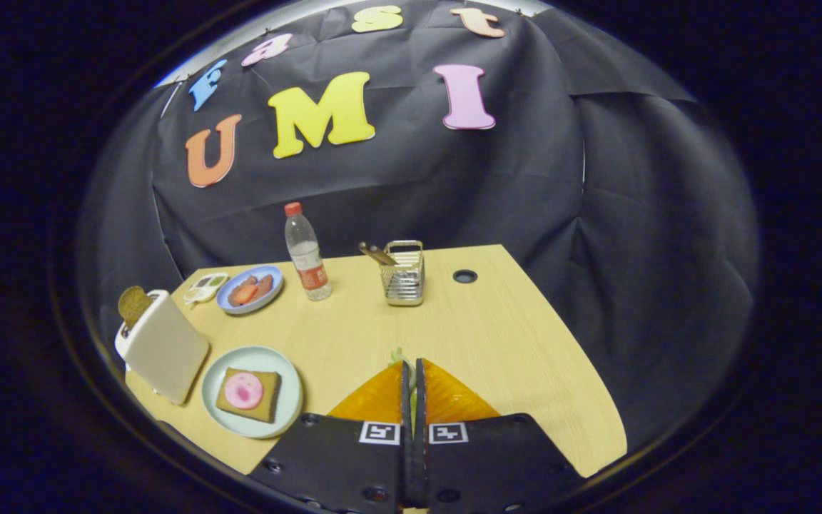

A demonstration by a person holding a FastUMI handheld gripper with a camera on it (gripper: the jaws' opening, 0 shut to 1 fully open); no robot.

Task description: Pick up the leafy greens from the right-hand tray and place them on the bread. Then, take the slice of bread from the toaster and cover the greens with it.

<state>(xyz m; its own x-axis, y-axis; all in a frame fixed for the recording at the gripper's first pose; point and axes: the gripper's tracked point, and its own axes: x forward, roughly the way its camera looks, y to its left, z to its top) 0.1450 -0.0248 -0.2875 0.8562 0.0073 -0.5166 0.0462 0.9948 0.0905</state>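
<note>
Wooden tabletop (496, 335) carries a pale green plate (220, 407) with bread (268, 403) under a pink slice, a white toaster (165, 346) holding a bread slice (133, 303) beside it, while the gripper (411, 368) is clamped on leafy greens (398, 355) between its fingertips.

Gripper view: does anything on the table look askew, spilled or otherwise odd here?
Nothing spilled or damaged. The white toaster seems to lean, likely lens distortion, with a brown bread slice sticking up from it. The gripper is nearly shut on a pale green leafy bit peeking above its fingertips. The bread with a pink slice sits neatly on the pale green plate.
</note>
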